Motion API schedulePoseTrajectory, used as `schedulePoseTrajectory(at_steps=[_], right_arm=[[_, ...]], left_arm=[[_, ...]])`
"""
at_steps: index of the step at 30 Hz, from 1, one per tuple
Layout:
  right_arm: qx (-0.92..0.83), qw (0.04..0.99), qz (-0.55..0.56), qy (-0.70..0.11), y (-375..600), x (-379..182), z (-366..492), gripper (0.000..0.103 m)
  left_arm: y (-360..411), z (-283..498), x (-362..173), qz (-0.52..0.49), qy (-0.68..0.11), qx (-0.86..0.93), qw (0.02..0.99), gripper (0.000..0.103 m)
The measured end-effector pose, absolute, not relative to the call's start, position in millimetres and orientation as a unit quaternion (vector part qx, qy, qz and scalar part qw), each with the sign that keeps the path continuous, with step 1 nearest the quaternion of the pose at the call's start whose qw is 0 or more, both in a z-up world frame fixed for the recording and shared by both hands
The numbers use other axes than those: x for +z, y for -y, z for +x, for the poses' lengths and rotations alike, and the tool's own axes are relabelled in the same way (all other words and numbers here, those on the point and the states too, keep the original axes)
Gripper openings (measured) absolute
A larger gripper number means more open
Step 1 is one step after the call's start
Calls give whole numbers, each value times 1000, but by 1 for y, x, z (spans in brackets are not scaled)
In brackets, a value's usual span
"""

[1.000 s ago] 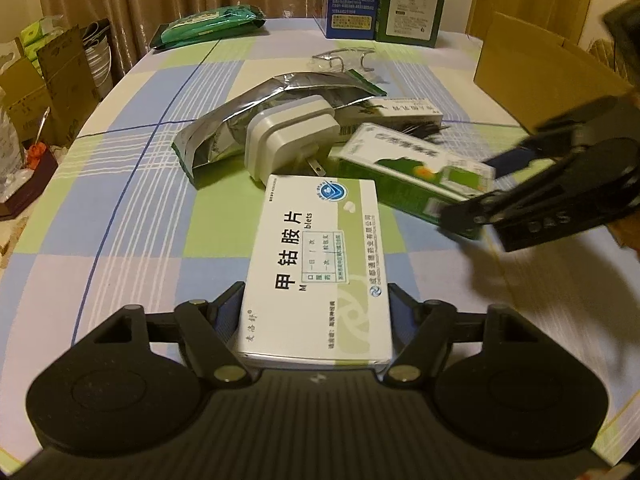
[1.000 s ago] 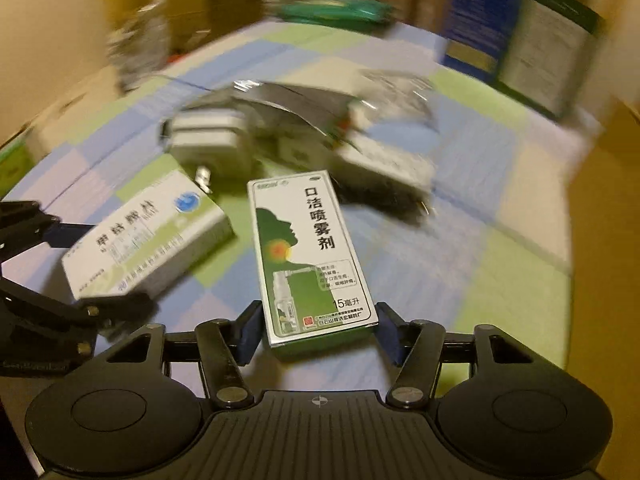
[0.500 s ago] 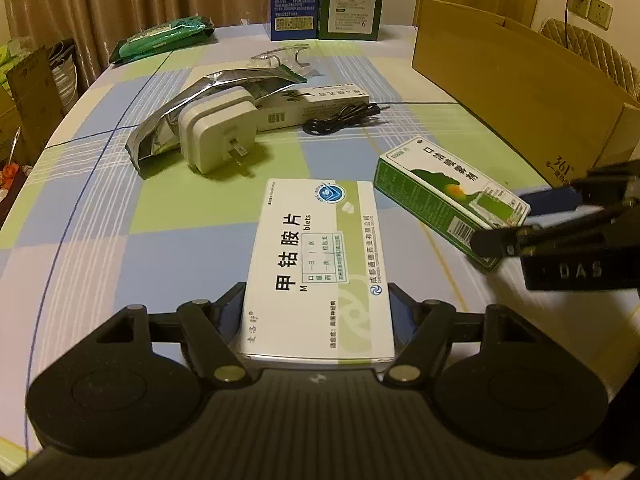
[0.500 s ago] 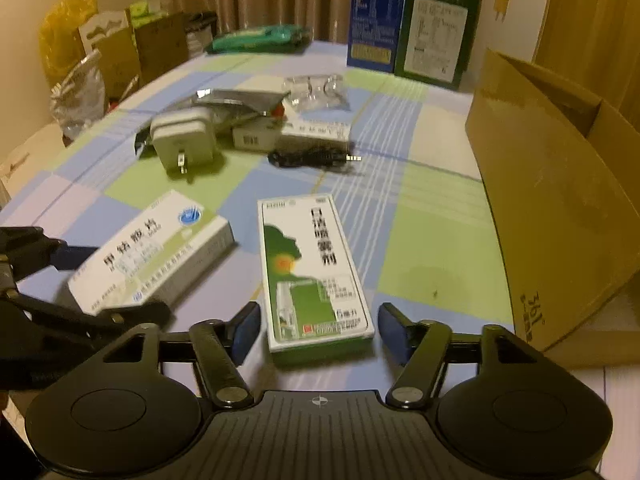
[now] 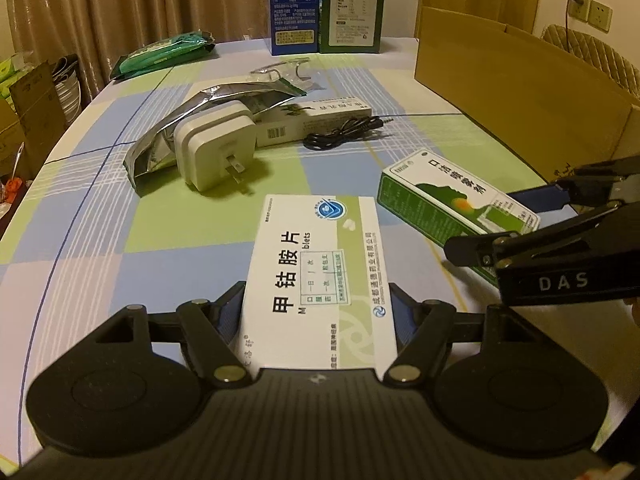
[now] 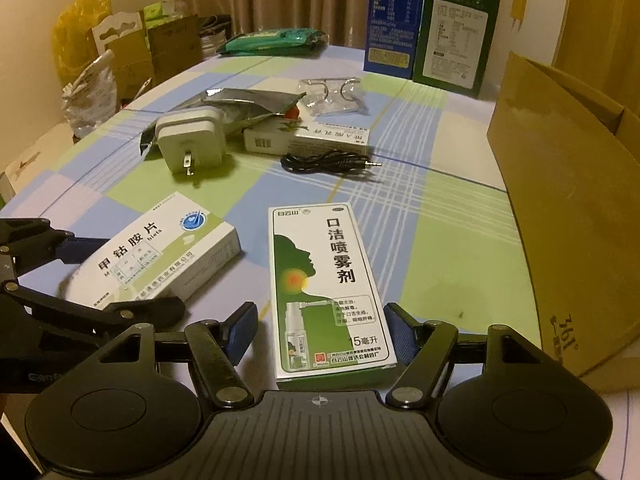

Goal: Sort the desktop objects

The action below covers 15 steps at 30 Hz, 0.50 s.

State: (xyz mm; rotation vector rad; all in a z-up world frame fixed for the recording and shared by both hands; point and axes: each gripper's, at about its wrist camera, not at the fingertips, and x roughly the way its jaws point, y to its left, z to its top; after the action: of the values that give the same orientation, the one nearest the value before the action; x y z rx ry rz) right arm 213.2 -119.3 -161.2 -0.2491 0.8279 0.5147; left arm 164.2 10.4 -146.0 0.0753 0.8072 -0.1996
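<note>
Desktop objects sit scattered on a checked blue-green tablecloth [image 5: 100,208]. Left gripper [image 5: 318,312] is clamped on a white tablet box [image 5: 316,276]: both pads press its long sides, box flat, far end pointing into the table. Right gripper [image 6: 320,328] straddles a green-and-white spray box [image 6: 328,284], which lies flat on the cloth; visible gap between the left pad and the box, right pad close to the other edge, contact there unclear, so not gripping. The two boxes lie near each other at the near edge, tablet box left, spray box right, not touching. Farther in: a white plug adapter [image 5: 216,152] prongs-up, leaning against a silver foil pouch [image 5: 208,108]. Just right of those, a long white carton [image 5: 316,118] with a coiled black audio cable [image 5: 344,132] beside it on the near side. Clear plastic packaging [image 6: 332,94] lies beyond the carton. Far edge: a green soft pack [image 5: 164,54] on the left, a blue carton [image 5: 296,4] and a dark green carton [image 5: 354,6] upright, side by side. An open cardboard box [image 6: 568,184] takes the right side of the table.
</note>
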Motion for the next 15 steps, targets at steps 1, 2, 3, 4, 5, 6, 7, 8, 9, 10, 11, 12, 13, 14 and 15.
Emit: schedulePoseTrajectory(at_steps=[1, 2, 3, 4, 5, 6, 7, 8, 9, 10, 11, 12, 13, 14, 15], right_arm=[[246, 876, -121, -398, 119, -162, 214, 67], [245, 876, -120, -398, 119, -162, 214, 66], [245, 876, -119, -398, 119, -162, 215, 66], [244, 876, -118, -398, 120, -163, 216, 65], [244, 877, -118, -398, 120, -163, 216, 64], [244, 877, -119, -396, 119, -163, 217, 63], [244, 878, -121, -395, 119, -163, 218, 62], [245, 878, -122, -394, 118, -163, 218, 59], [246, 877, -124, -394, 117, -164, 219, 57], [249, 876, -124, -394, 116, -164, 220, 53], [252, 875, -124, -394, 115, -164, 220, 53], [252, 875, -127, -392, 114, -164, 219, 53], [252, 875, -130, -391, 113, -164, 218, 53], [251, 875, -129, -392, 113, -164, 217, 53], [250, 876, -125, -393, 114, -163, 216, 53]], left_arm=[[-10, 165, -146, 35, -392, -96, 914, 68], [-10, 166, -146, 34, -392, -95, 915, 68], [-10, 167, -146, 33, -391, -95, 915, 68], [-10, 168, -146, 33, -391, -95, 915, 68], [-10, 168, -146, 31, -391, -95, 915, 68], [-11, 168, -146, 30, -391, -95, 915, 68], [-11, 169, -146, 29, -391, -94, 915, 68], [-11, 169, -146, 29, -390, -94, 915, 68], [-11, 169, -146, 29, -390, -93, 916, 68], [-11, 170, -147, 30, -389, -93, 916, 68], [-10, 170, -147, 31, -389, -92, 916, 68], [-10, 171, -147, 32, -390, -91, 916, 68], [-10, 170, -147, 33, -390, -91, 916, 68], [-10, 170, -147, 34, -391, -91, 915, 68], [-10, 170, -146, 35, -392, -91, 915, 68]])
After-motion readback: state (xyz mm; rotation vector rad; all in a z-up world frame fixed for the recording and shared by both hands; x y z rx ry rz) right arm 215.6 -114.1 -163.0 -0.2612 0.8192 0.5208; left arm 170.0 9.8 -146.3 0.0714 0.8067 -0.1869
